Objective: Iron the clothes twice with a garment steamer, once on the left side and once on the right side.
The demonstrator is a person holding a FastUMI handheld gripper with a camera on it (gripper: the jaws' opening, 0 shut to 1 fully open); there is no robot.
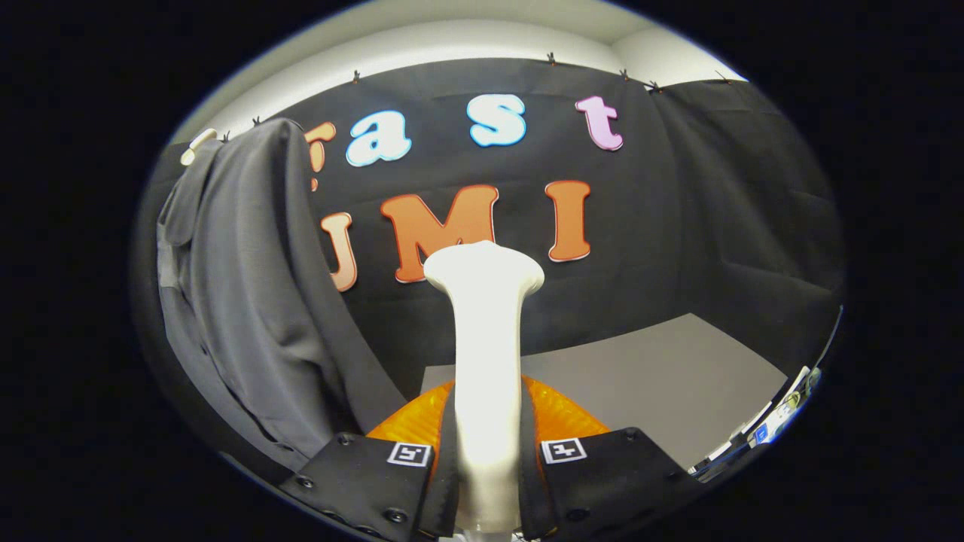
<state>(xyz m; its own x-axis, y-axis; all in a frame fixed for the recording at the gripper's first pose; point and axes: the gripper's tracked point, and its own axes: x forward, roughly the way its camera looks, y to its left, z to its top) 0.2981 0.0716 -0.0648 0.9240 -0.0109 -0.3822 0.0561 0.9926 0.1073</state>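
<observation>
Gripper view: the tool (486,482) holds the white steamer (486,354) tight by its stiff, smooth neck, both fingers pressing it. The soft grey shirt (241,301) hangs off to the left, probably light and floppy.

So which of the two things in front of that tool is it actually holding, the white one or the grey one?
The white steamer: the tool grips its handle between both fingers. The grey garment hangs apart, off to the left against the black wall.
</observation>
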